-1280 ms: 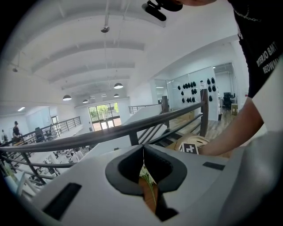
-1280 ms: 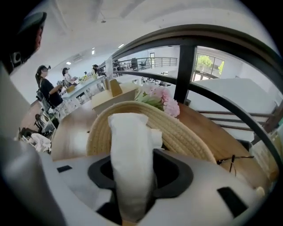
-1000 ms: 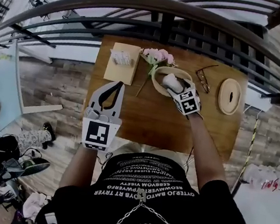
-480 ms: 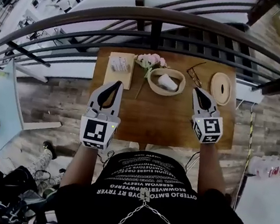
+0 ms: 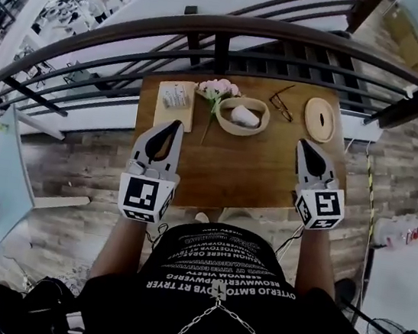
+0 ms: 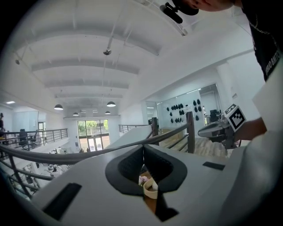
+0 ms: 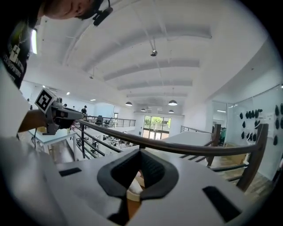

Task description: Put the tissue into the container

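Showing on shirt [image 5: 216, 279]: pale print, unreadable
Left claw [image 5: 175, 124]: closed, empty
Right claw [image 5: 303, 143]: closed, empty
Tissue [image 5: 245, 116]: in bowl [image 5: 221, 115]

Bright, even indoor light from ceiling lamps [image 7: 172, 102] and far windows [image 6: 93, 130]; fisheye-bent edges, dark vignetted corners.

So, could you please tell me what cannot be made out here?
- Head view: the white item on the board is too small to identify.
- Left gripper view: the left gripper itself hides all below but a sliver of the bowl.
- Right gripper view: the right gripper likewise; only part of the bowl shows.
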`<state>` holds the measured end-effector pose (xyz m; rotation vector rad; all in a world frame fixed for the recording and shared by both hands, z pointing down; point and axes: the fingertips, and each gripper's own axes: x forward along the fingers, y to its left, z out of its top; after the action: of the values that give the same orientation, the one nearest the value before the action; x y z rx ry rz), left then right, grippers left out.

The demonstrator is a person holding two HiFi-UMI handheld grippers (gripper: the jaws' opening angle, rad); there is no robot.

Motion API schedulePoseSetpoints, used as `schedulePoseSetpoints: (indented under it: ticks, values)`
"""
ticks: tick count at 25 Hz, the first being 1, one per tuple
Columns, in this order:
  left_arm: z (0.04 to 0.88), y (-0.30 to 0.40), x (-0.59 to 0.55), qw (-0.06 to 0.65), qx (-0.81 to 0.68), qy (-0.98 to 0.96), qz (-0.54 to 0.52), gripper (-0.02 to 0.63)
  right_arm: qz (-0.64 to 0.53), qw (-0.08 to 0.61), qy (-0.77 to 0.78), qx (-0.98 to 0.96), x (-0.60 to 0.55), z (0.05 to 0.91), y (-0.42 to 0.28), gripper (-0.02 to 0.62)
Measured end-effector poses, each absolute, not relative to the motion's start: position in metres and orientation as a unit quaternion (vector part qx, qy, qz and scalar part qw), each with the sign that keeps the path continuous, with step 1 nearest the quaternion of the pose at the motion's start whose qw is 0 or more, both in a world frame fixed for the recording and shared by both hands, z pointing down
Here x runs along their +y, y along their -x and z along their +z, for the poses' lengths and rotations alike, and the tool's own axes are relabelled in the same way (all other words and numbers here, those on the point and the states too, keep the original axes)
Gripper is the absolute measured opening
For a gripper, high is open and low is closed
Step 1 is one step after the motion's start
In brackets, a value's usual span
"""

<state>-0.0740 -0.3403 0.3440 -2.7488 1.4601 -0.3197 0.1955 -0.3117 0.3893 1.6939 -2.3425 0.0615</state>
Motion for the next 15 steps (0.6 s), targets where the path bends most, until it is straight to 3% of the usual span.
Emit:
schedulePoseSetpoints:
  ticks: [15]
  values:
    - [0.35, 0.086, -0.315, 0.011, 0.455, 0.885, -0.092, 0.028, 0.015, 0.137, -0.584, -0.8, -0.276, 0.393, -0.172, 0.014]
